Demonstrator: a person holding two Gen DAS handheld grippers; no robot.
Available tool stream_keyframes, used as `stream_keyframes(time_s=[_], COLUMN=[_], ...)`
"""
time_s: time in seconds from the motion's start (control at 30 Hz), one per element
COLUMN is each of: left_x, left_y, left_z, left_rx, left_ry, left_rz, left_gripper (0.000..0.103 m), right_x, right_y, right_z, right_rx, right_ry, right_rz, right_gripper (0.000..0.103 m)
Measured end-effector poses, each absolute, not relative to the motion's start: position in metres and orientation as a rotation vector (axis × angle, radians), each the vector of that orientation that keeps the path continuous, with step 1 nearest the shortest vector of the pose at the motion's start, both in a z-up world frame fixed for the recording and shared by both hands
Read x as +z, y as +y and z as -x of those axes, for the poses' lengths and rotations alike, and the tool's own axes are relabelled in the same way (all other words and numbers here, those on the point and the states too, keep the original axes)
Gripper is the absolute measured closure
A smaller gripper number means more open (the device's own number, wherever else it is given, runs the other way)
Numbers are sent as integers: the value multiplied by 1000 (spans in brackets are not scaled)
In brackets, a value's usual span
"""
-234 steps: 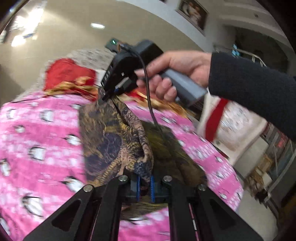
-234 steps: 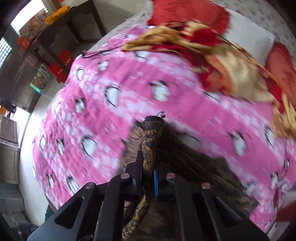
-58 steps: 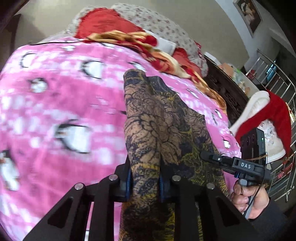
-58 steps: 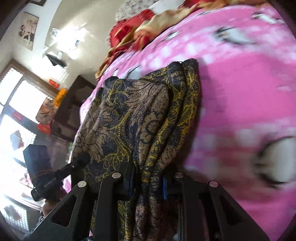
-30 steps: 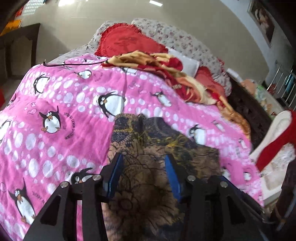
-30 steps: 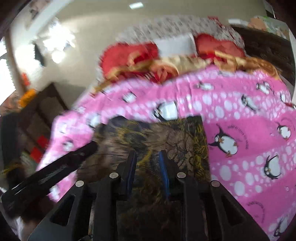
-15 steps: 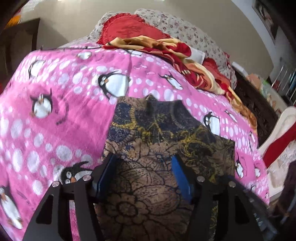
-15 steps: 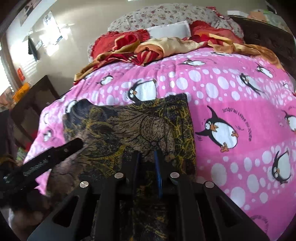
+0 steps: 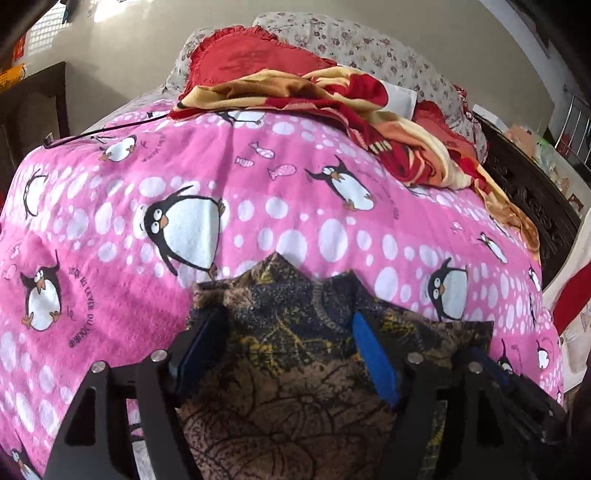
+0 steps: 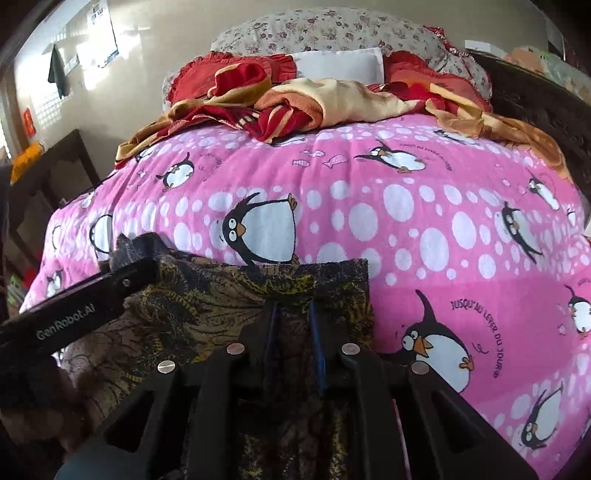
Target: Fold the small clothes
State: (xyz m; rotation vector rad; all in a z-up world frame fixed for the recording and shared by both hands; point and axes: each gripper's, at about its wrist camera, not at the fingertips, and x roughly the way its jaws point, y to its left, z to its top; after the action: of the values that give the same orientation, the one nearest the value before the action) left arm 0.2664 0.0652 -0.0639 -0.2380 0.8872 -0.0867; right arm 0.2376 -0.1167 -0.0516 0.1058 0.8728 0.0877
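Note:
A brown, navy and yellow patterned garment [image 9: 288,398] lies folded flat on the pink penguin blanket [image 9: 295,206]. My left gripper [image 9: 288,315] hangs over its left part, jaws opening wide; the cloth lies under them and the blue pads [image 9: 373,358] do not press it. In the right wrist view the garment [image 10: 207,306] spreads to the left, and my right gripper [image 10: 291,308] stands at its right end, jaws narrow and shut on a fold of the cloth. One black finger of the left gripper [image 10: 81,310] crosses that view at the left.
A rumpled red and gold blanket [image 9: 332,96] and flowered pillows [image 10: 332,33] fill the far end of the bed. A thin black cable [image 9: 110,127] lies on the pink blanket's far left. Dark wooden furniture [image 10: 48,177] stands left, a dark carved bed frame [image 9: 528,192] right.
The left jaws have spread wide and let go of the garment, which now lies flat. The right jaws have narrowed on the cloth. Both grippers have sunk closer to the bed.

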Motion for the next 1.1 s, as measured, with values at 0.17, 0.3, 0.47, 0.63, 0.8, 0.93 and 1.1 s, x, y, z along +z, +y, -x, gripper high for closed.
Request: stream_keyframes(time_s=[0.17, 0.3, 0.47, 0.63, 0.8, 0.93, 1.1], left_x=[-39, 4, 11, -23, -59, -63, -73], left_y=[71, 86, 79, 54, 46, 31, 20], left_z=[-261, -203, -95, -25, -21, -24, -23], left_rx=[-106, -174, -282, -333, -264, -234, -141], left_ry=[946, 859, 821, 867, 930, 943, 943], left_rz=[208, 122, -23, -33, 39, 11, -52], left_gripper=[25, 23, 20, 20, 11, 0, 0], right_x=[-47, -9, 23, 7, -7, -47, -55], right_y=[-128, -138, -135, -132, -135, -132, -148], right_z=[-240, -205, -104, -22, -5, -23, -27], right_rx=[150, 217, 414, 494, 480, 387, 423], right_ry=[908, 935, 895, 866, 830, 947, 950], right_rz=[-181, -120, 99, 208, 164, 209, 66], right_gripper=[85, 82, 70, 70, 70, 70, 62])
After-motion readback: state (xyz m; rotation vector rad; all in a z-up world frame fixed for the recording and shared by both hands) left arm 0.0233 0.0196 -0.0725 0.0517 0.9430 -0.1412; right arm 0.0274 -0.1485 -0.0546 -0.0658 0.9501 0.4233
